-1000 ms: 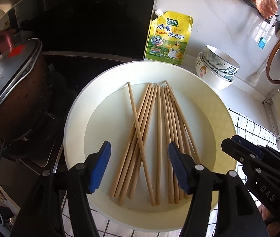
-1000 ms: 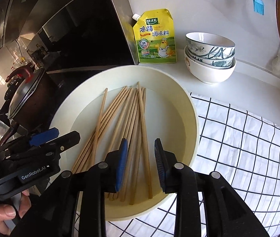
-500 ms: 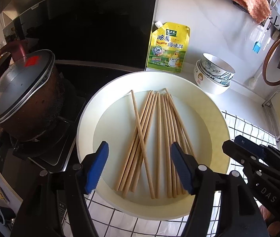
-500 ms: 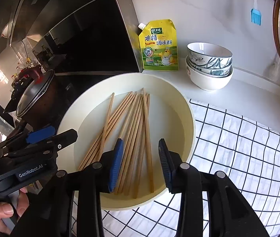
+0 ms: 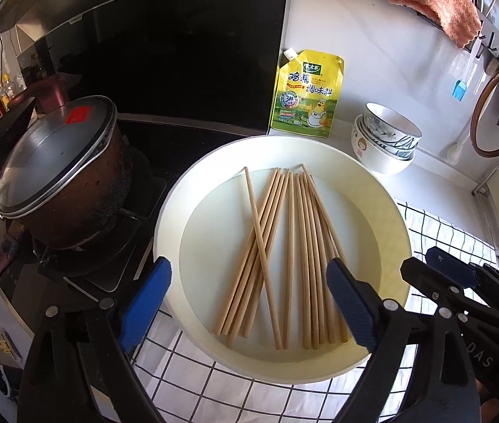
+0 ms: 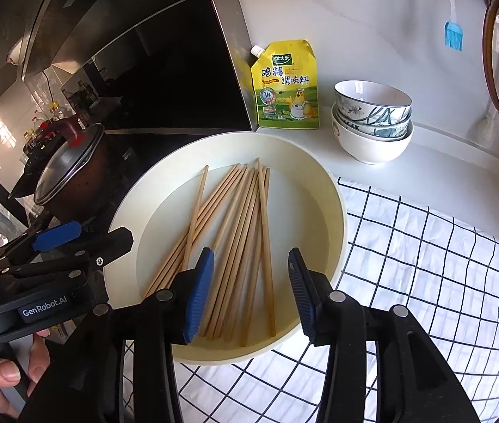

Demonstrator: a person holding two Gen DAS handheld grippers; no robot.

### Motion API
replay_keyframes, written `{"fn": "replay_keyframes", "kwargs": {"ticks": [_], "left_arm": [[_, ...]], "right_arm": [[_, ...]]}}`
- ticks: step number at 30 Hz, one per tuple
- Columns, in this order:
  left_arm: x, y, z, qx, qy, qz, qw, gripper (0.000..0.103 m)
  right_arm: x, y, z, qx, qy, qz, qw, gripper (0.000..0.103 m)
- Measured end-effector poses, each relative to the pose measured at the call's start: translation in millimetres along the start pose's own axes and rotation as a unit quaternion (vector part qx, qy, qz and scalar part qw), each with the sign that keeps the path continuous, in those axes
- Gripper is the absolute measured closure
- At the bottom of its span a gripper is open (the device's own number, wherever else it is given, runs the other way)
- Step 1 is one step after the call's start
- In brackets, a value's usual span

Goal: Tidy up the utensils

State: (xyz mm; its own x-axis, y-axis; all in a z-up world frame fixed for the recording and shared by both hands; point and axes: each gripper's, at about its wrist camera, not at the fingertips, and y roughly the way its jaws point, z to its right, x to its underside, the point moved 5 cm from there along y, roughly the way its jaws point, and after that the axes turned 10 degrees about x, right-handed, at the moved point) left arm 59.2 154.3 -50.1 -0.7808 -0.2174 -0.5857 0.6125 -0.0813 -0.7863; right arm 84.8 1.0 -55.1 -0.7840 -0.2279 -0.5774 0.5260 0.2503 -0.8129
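I see the chopsticks [image 5: 286, 246] as a loose bundle of pale wooden sticks lying flat in the cream basin [image 5: 387, 211], most of them running roughly parallel from the far wall toward me, fanning slightly at the near ends. One stick lies slantwise across the left group. The basin sits on the white surface [image 6: 443, 162], its near part over a checked cloth [image 6: 425, 264] and its left rim just beside the stove, where a lidded pot [image 5: 62, 176] stands.

My left tongs [image 5: 249, 303] hang above the basin's near edge, jaws opening and spread wide, with nothing pinched; the near ends of the sticks show in the gap below them. My right tongs [image 6: 251, 292] are also over the near rim, jaws opening to a moderate gap, with stick ends visible between them but not pressed by the pads.

Behind the basin a yellow seasoning pouch [image 6: 286, 86] leans at the wall, and stacked bowls [image 6: 373, 123] stand near the far right rim. To the right, the cloth lies open and bare. In the right view a hand [image 6: 6, 377] grips the left tool's handle.
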Motion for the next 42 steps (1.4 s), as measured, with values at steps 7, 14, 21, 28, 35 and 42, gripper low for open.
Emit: {"fn": "replay_keyframes", "kwargs": {"ticks": [7, 14, 21, 28, 35, 42], "left_arm": [[-1, -3, -1, -0.007, -0.003, -0.001, 1.0, 0.01], [-1, -6, -2, -0.01, -0.004, 0.0, 0.9999, 0.009], [-1, -12, -5, -0.013, -0.009, 0.003, 0.9999, 0.009], [1, -15, -10, -0.022, -0.015, 0.003, 0.9996, 0.009], [6, -18, -19, -0.021, -0.033, 0.003, 0.9992, 0.009], [7, -26, -15, -0.018, -0.029, 0.01, 0.9994, 0.008]], "right_arm": [[0, -4, 0, 0.001, -0.002, 0.003, 1.0, 0.059], [1, -6, 2, 0.002, -0.002, 0.005, 1.0, 0.058], [1, -8, -1, -0.001, -0.006, 0.008, 1.0, 0.057], [1, -10, -6, -0.005, -0.016, 0.011, 1.0, 0.057], [5, -9, -13, -0.008, -0.028, 0.005, 1.0, 0.056], [4, -15, -22, -0.009, -0.041, 0.012, 0.999, 0.056]]}}
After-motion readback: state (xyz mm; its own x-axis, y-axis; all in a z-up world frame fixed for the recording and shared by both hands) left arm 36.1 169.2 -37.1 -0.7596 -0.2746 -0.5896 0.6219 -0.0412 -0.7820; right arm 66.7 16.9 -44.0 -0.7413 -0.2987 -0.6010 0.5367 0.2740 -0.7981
